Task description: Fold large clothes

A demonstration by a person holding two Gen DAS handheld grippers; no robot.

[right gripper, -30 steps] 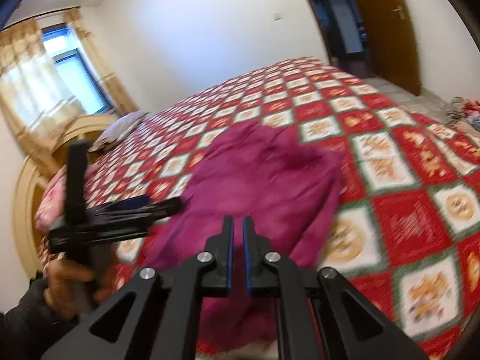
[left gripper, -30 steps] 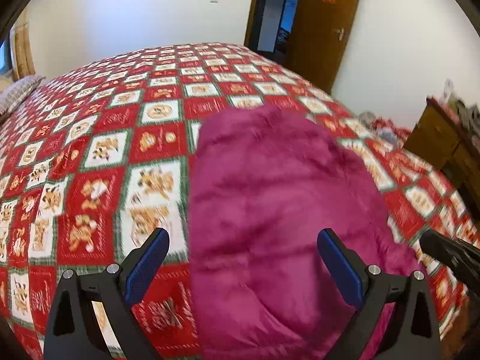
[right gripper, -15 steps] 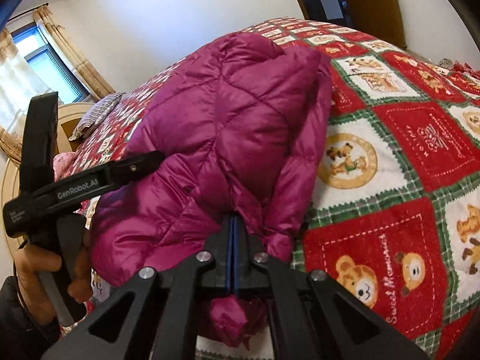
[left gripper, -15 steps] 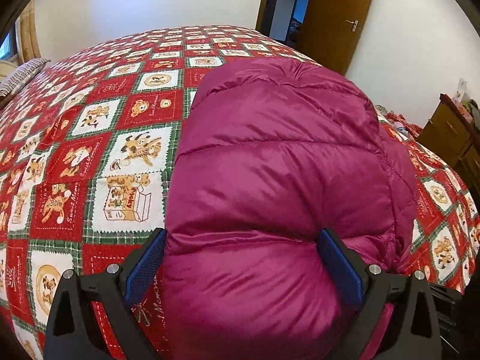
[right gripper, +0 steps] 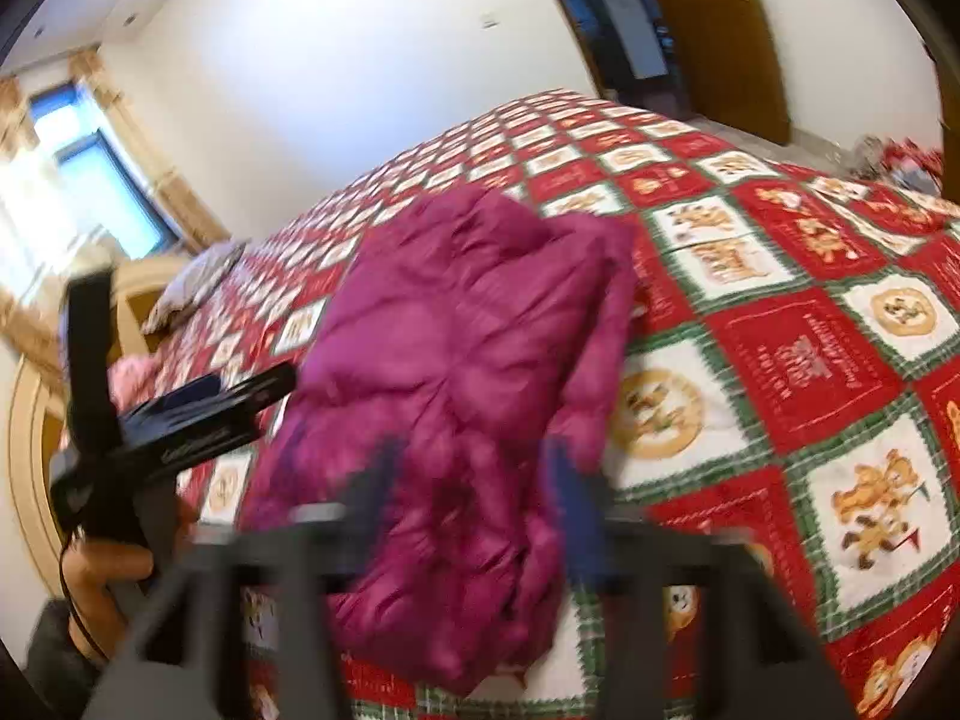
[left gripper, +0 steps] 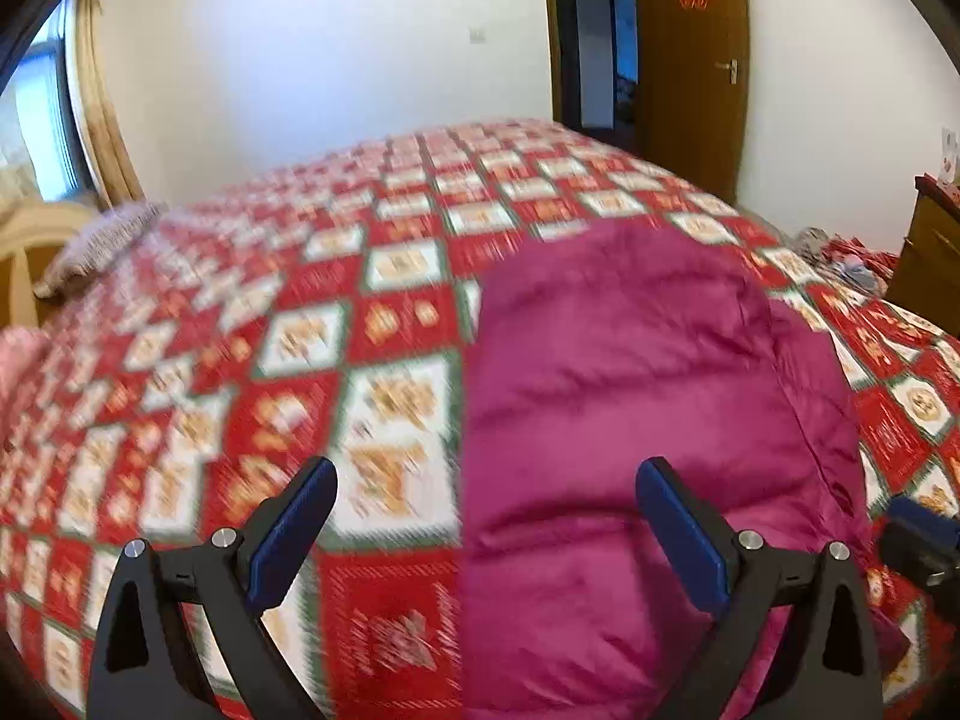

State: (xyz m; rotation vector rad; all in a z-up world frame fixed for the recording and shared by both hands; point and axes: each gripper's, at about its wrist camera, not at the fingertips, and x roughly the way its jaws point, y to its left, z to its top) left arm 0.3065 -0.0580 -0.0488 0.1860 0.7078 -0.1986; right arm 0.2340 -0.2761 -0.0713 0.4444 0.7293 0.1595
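A magenta puffer jacket (left gripper: 630,420) lies folded on the bed; it also shows in the right wrist view (right gripper: 456,372). My left gripper (left gripper: 486,534) is open and empty, raised above the jacket's near left edge. My right gripper (right gripper: 474,498) is open, blurred by motion, just above the jacket's near end and holding nothing. The left gripper appears in the right wrist view (right gripper: 180,414) to the jacket's left, held by a hand.
The bed has a red, white and green patchwork quilt (left gripper: 300,360) (right gripper: 810,330). A pillow (left gripper: 96,240) lies at the headboard end. A wooden door (left gripper: 690,60) and a wooden dresser (left gripper: 930,252) stand to the right.
The right gripper has opened and let go of the jacket. Both grippers have pulled up and back from the jacket, which now rests lower on the bed.
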